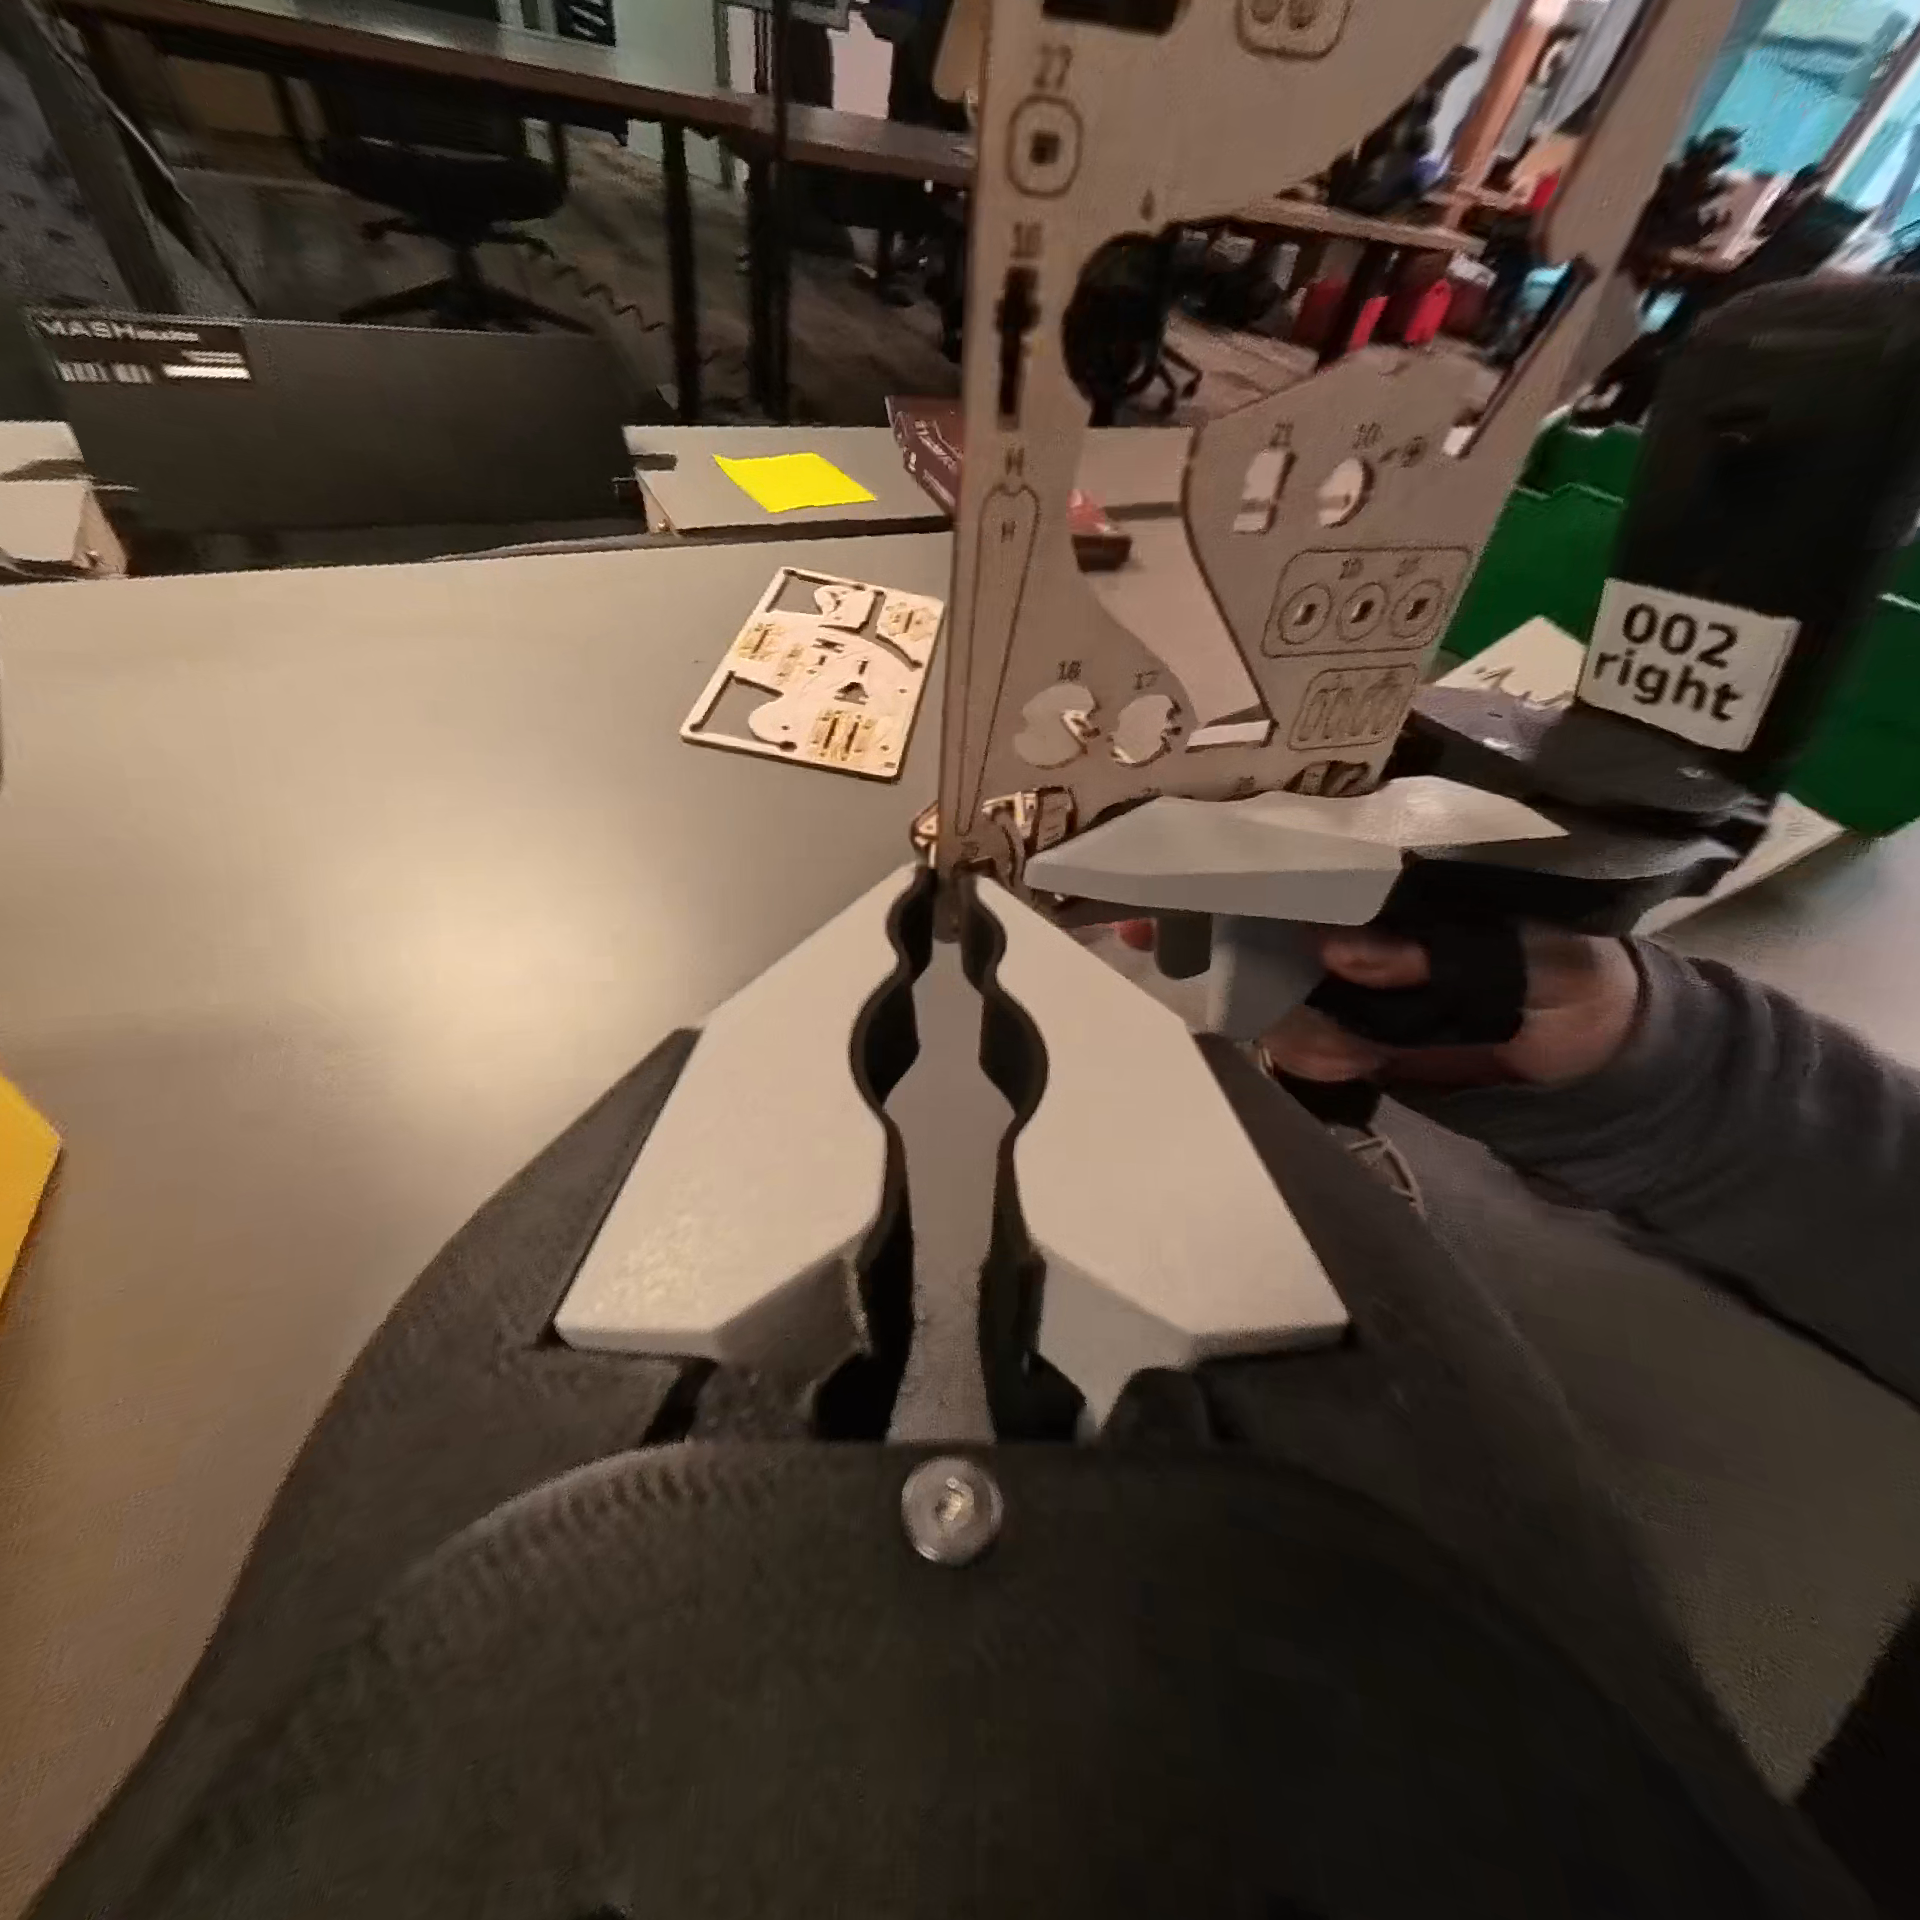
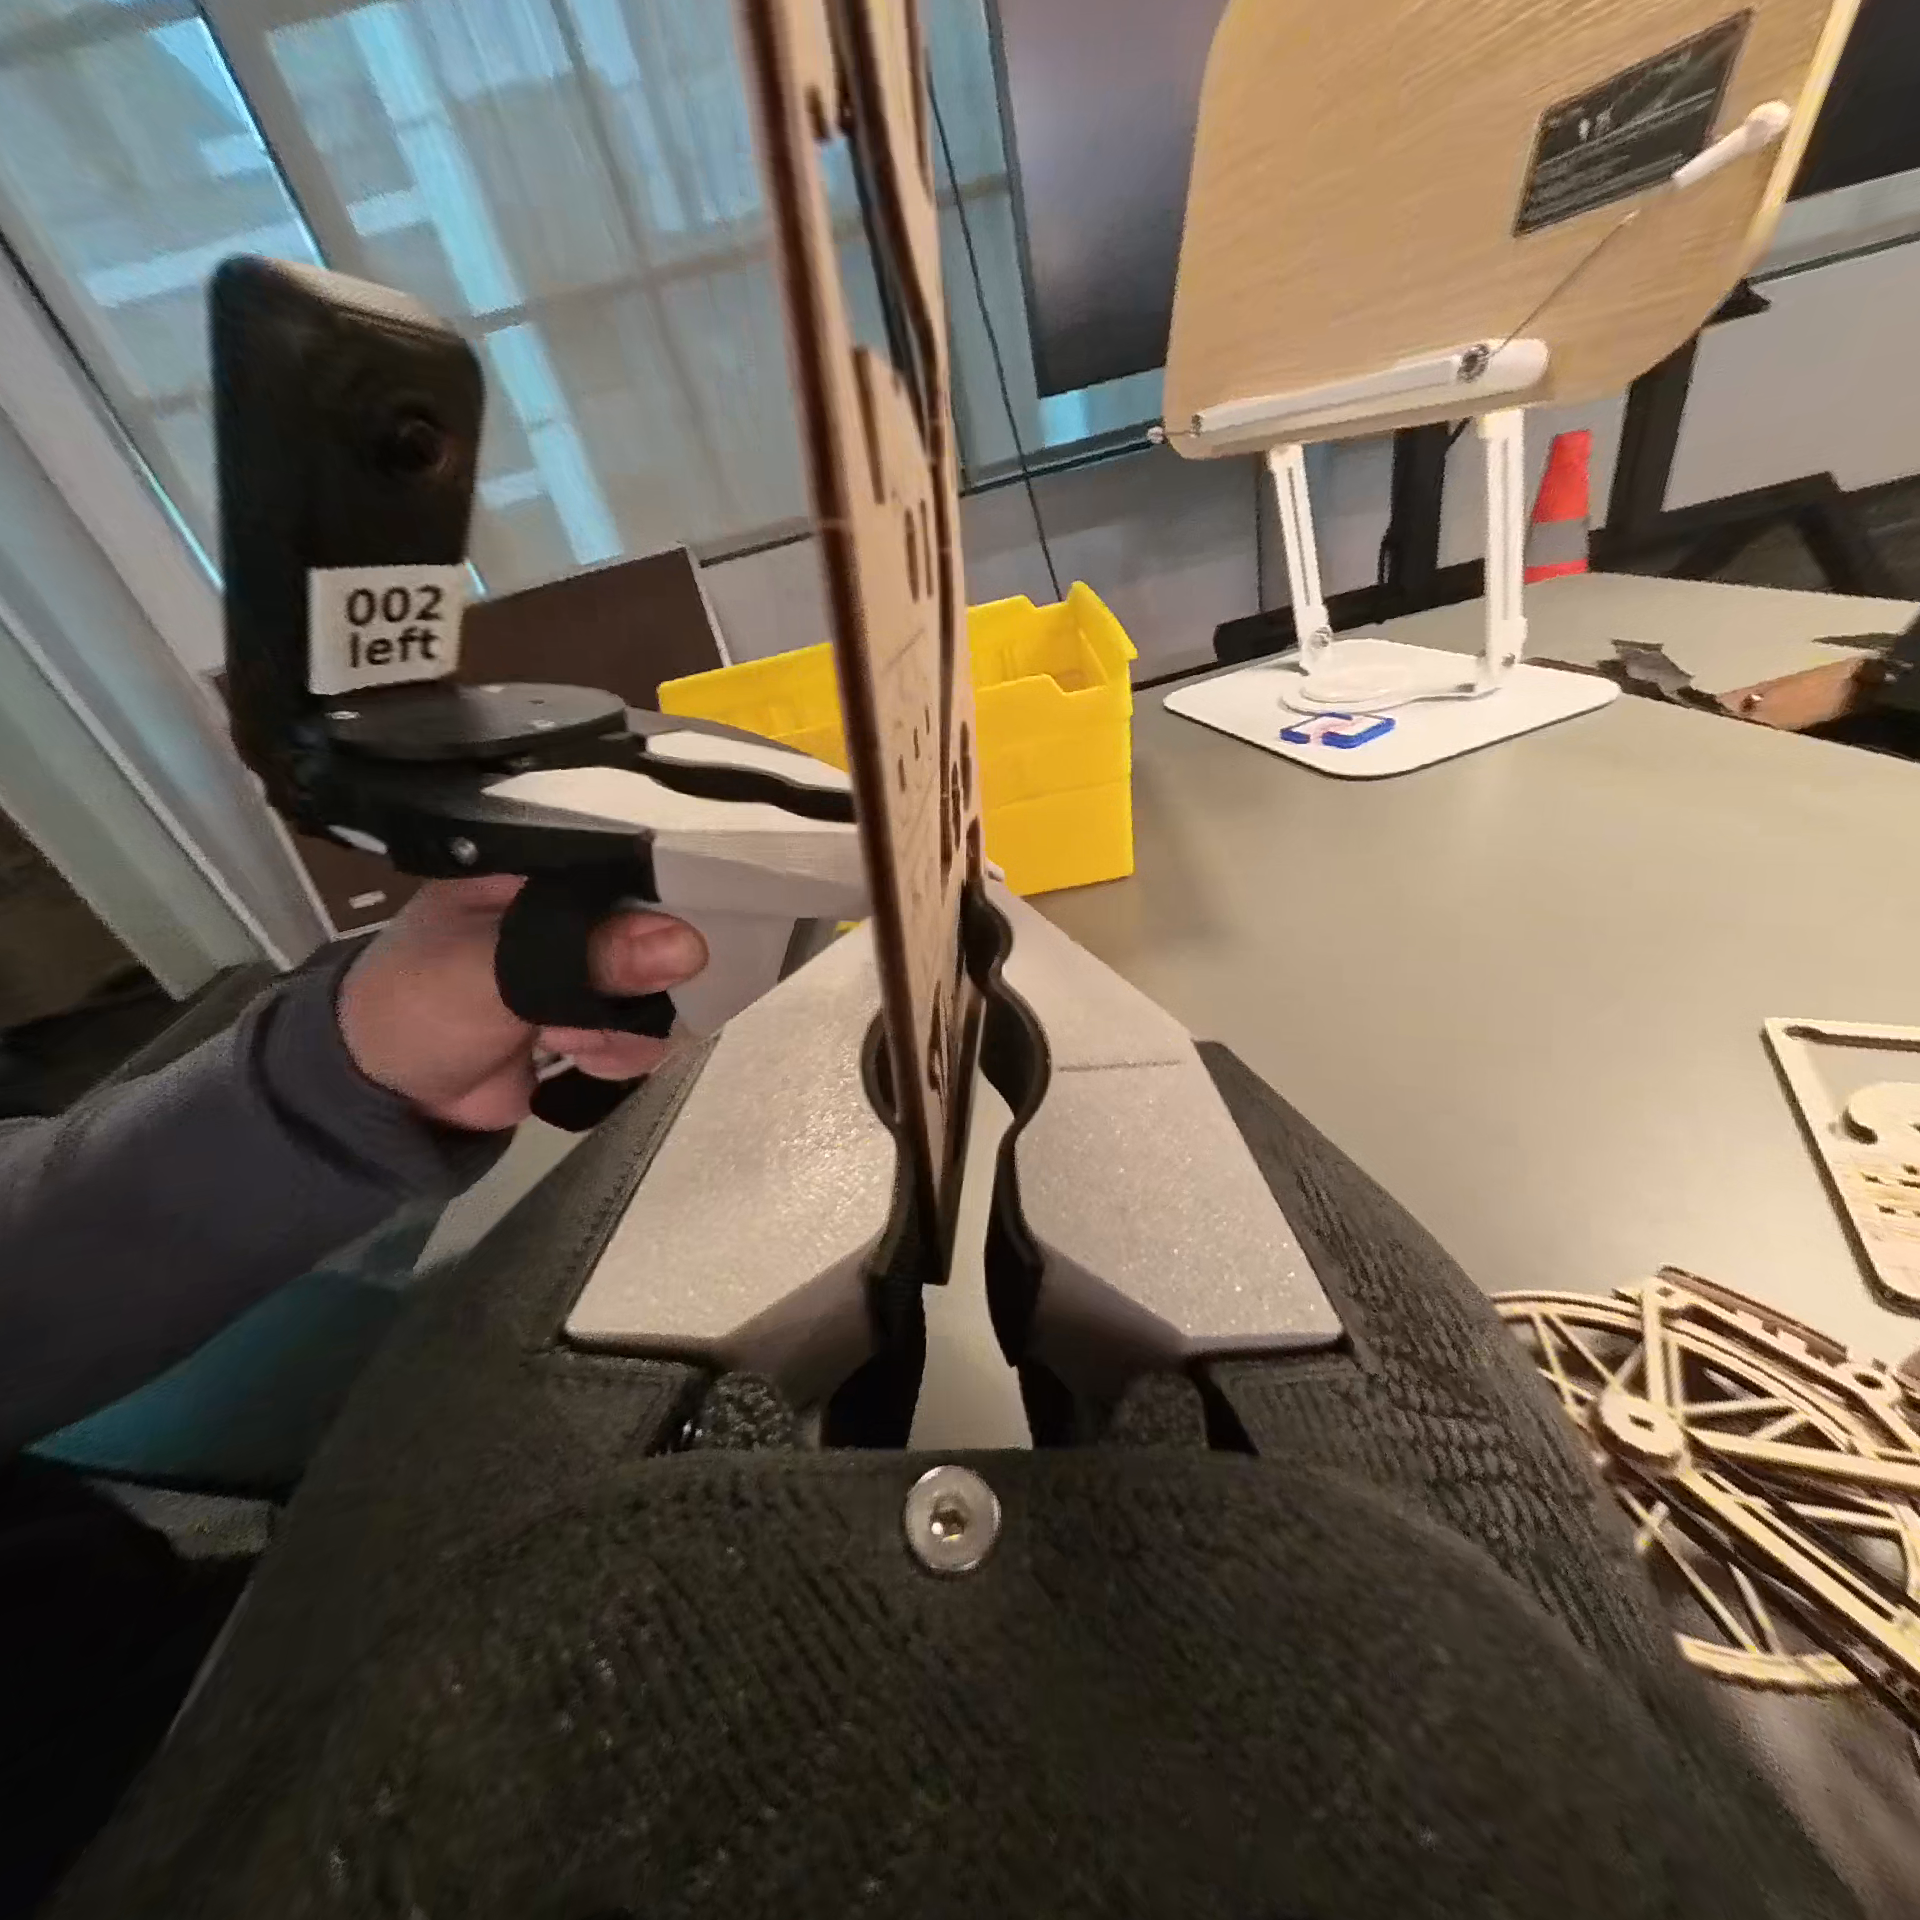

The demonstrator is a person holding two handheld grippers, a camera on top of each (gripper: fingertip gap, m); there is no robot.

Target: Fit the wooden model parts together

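Note:
A thin laser-cut wooden sheet [image 1: 1392, 499] with numbered parts and several empty cut-outs stands upright above the grey table [image 1: 364, 831]. My left gripper [image 1: 943, 883] is shut on the sheet's lower left corner. My right gripper [image 1: 1034, 847] comes in from the right and clamps the bottom edge beside it. In the right wrist view the sheet [image 2: 904, 623] shows edge-on, pinched between the right gripper's [image 2: 930, 925] jaws, with the left gripper [image 2: 847, 821] meeting it from the left. A hand holds each gripper's handle.
A second wooden parts sheet [image 1: 821, 675] lies flat on the table and also shows in the right wrist view [image 2: 1860, 1143]. A pile of spoked wooden parts [image 2: 1714, 1455] lies at the right. A yellow bin [image 2: 1049, 748], a white book stand [image 2: 1392, 717] and a green bin [image 1: 1538, 551] stand farther back. The grippers are tip to tip, or close to it.

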